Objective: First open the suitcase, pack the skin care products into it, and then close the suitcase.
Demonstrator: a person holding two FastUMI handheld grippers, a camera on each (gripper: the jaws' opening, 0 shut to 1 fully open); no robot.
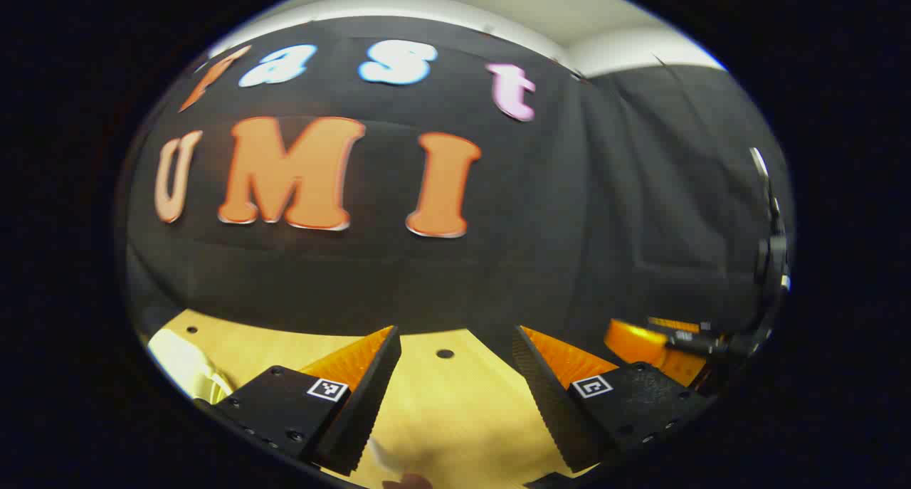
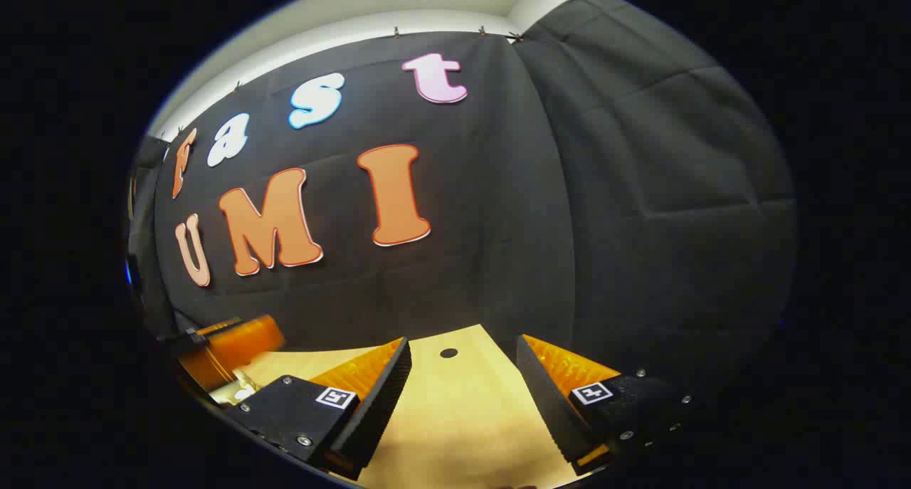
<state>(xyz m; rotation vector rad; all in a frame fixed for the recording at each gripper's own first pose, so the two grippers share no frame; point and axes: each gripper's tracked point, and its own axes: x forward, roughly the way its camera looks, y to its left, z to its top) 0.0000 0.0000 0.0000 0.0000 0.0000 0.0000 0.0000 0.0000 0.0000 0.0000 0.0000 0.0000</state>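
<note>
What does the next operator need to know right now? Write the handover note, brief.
Left claw: open, nothing between its fingers, raised over the wooden table and facing the booth wall.
Right claw: open, empty, likewise over the table, facing the wall.
In the left gripper view, the other claw shows far right. A pale object lies at the table's left edge; too blurred to name.
Suitcase and skin care products: not located from these views.
Done: nothing confirmed.
Left: open the suitcase, pack the products, close it.
</note>
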